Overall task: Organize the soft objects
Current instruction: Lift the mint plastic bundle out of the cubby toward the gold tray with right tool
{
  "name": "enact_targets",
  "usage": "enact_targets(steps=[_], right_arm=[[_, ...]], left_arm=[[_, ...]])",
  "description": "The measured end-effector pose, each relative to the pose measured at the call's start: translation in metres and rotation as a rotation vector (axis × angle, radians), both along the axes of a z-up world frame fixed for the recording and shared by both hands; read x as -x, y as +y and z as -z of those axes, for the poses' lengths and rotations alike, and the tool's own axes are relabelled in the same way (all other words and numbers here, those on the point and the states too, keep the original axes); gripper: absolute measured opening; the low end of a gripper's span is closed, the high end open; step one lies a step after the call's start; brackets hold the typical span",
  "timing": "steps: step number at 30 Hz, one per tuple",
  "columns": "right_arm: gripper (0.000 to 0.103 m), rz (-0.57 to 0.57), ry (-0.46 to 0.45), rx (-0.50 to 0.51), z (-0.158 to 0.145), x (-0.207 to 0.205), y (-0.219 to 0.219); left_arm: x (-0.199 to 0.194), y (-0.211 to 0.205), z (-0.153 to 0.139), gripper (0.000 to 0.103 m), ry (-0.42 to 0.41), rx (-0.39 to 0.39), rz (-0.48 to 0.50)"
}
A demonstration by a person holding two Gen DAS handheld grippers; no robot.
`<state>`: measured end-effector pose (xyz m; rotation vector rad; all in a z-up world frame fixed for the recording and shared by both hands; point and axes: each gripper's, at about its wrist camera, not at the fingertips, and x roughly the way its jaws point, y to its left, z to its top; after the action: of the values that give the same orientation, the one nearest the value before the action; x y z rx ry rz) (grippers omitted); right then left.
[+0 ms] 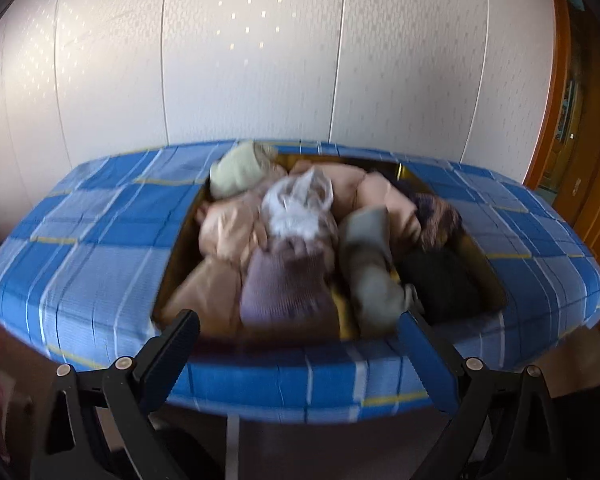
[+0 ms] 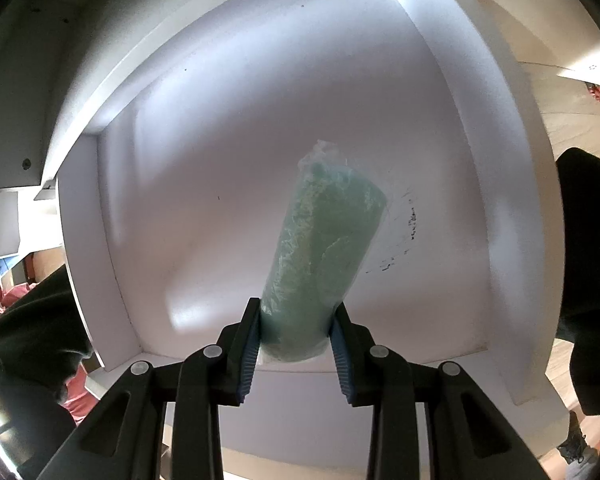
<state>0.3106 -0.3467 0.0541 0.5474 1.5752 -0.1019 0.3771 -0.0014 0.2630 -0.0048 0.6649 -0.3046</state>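
In the left wrist view a box (image 1: 488, 276) set in a blue plaid cloth (image 1: 84, 248) holds a heap of soft items: a pale green roll (image 1: 236, 170), a clear plastic bag (image 1: 300, 204), beige cloth (image 1: 224, 232), a mauve knit roll (image 1: 284, 288), a grey roll (image 1: 370, 264), a black piece (image 1: 444, 280). My left gripper (image 1: 300, 336) is open and empty at the box's near edge. In the right wrist view my right gripper (image 2: 296, 332) is shut on a green rolled towel in clear wrap (image 2: 324, 256), held inside a white drawer (image 2: 220, 184).
A white panelled wall (image 1: 260, 60) stands behind the plaid surface and a wooden door frame (image 1: 568, 92) is at the right. Around the white drawer are its raised walls (image 2: 496, 128), wooden floor (image 2: 572, 120) and dark clothing (image 2: 32, 328) at both sides.
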Motion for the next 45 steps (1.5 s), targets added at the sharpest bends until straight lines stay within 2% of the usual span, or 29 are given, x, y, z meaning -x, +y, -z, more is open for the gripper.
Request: enact_targets(steps=[12, 24, 36, 45], right_arm=[[0.033, -0.014, -0.054, 0.044, -0.025, 0.017, 0.014], [0.033, -0.019, -0.106, 0.036, -0.052, 0.028, 0.014], [0.033, -0.087, -0.288, 0.023, -0.144, 0.034, 0.021], [0.033, -0.200, -0.446, -0.017, -0.227, 0.020, 0.047]], left_arm=[[0.029, -0.007, 0.050, 0.101, 0.091, -0.025, -0.028], [0.029, -0.008, 0.069, 0.102, 0.125, -0.044, -0.051], [0.030, -0.008, 0.076, 0.102, 0.183, -0.016, -0.056], [0.032, -0.004, 0.079, 0.102, 0.204, -0.010, -0.075]])
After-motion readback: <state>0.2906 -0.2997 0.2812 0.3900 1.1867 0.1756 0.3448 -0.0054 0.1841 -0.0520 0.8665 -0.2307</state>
